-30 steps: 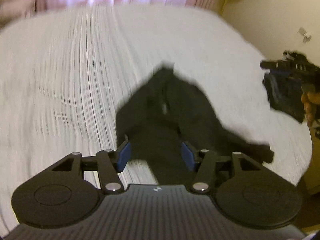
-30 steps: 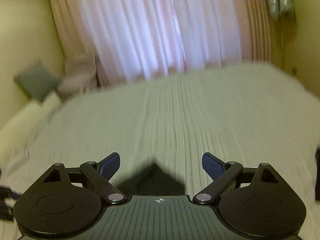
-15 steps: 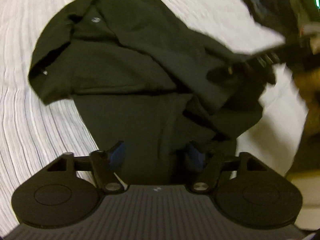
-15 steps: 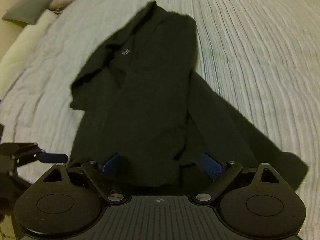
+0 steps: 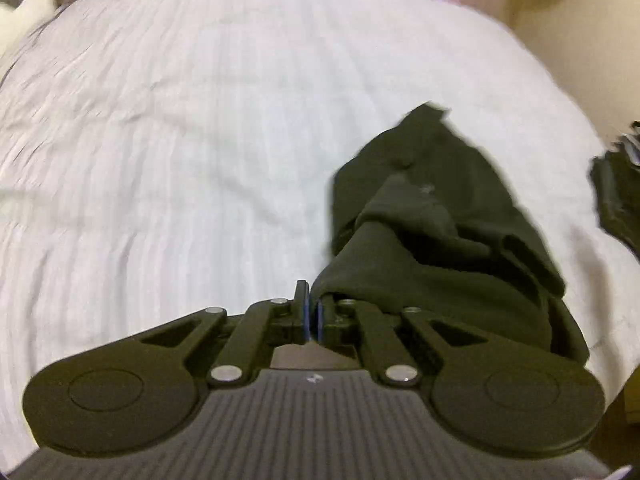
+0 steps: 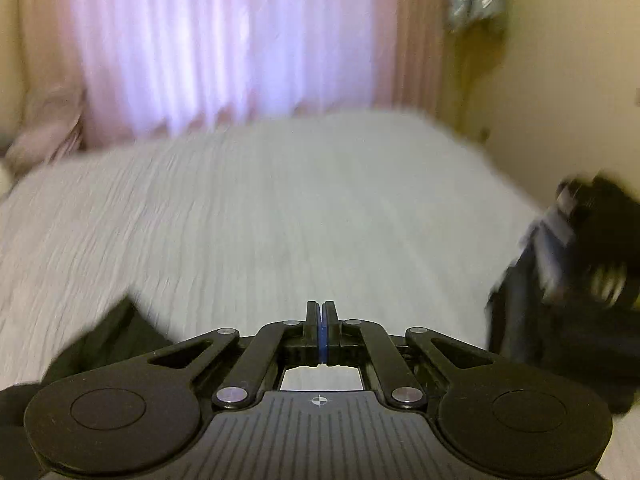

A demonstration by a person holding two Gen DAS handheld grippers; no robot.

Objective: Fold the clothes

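A black garment (image 5: 436, 224) lies crumpled on the white bed (image 5: 200, 140), right of centre in the left wrist view. My left gripper (image 5: 311, 308) is shut on the garment's near edge, and the cloth runs away from the fingers to the right. My right gripper (image 6: 321, 320) is shut with its pads together and no cloth shows between them. A dark corner of the garment (image 6: 116, 336) shows at the lower left of the right wrist view.
A pile of dark clothes (image 6: 580, 280) sits at the bed's right edge, also seen in the left wrist view (image 5: 620, 200). Pink curtains (image 6: 224, 48) hang behind the bed. Pillows (image 5: 28, 4) lie at the far left. A wall stands to the right.
Both grippers went from open to shut. The left one took hold of the garment's edge and drew it up and left. The right wrist view swung up off the garment toward the curtains.
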